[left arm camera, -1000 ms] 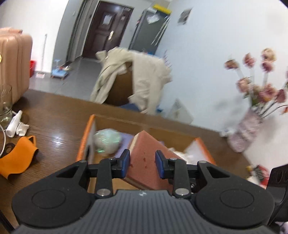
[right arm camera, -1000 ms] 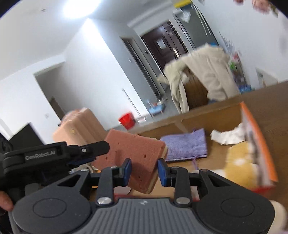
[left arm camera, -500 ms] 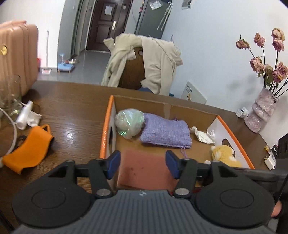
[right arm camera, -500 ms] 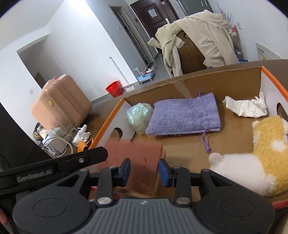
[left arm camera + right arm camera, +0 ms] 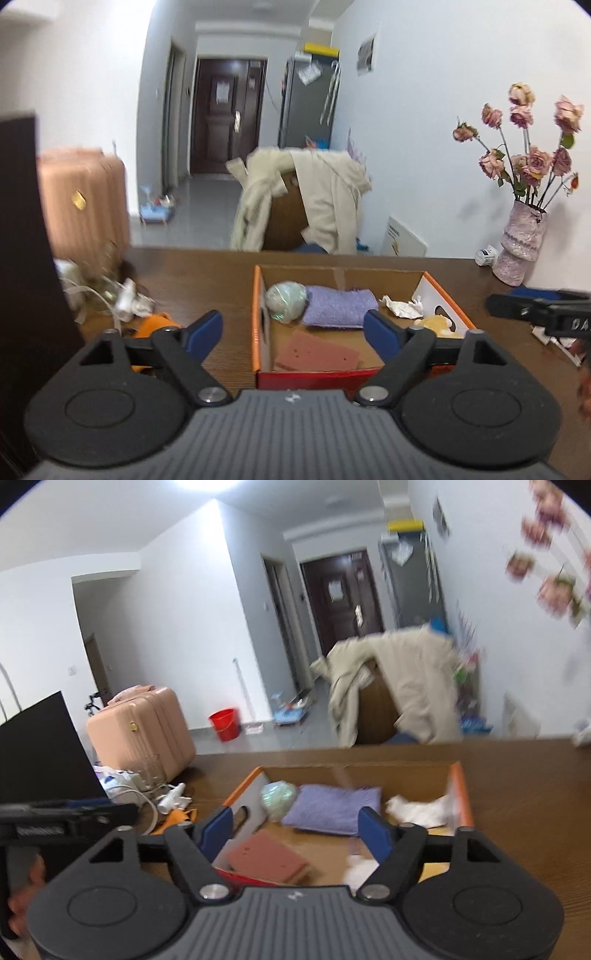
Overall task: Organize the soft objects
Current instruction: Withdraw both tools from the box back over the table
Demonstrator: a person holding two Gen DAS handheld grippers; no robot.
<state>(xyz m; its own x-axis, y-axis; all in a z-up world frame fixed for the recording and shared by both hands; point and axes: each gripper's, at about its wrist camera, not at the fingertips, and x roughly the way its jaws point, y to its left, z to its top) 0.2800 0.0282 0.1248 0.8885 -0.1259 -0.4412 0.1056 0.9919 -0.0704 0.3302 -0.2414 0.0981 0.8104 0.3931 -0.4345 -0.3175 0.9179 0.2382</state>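
A reddish-brown sponge (image 5: 317,355) (image 5: 266,860) lies flat in the near left corner of the orange-rimmed cardboard box (image 5: 256,317) (image 5: 459,790). Beside it rest a purple knit pouch (image 5: 340,308) (image 5: 334,808), a pale green ball (image 5: 286,302) (image 5: 277,795), crumpled white tissue (image 5: 402,306) (image 5: 417,808) and a yellow plush toy (image 5: 437,325). My left gripper (image 5: 293,334) hovers in front of the box, its jaws opening wide, nothing between them. My right gripper (image 5: 295,830) hangs above the box's near edge, jaws also opening and empty.
An orange cloth (image 5: 157,323) (image 5: 177,818), a white bottle (image 5: 171,797), cables and a glass (image 5: 147,771) lie on the wooden table (image 5: 192,273) left of the box. A vase of dried roses (image 5: 519,243) stands at the far right. A dark screen (image 5: 40,746) stands at left.
Both grippers let go of the sponge, which now lies in the box. Both pulled back and up from the box, with jaws spread much wider.
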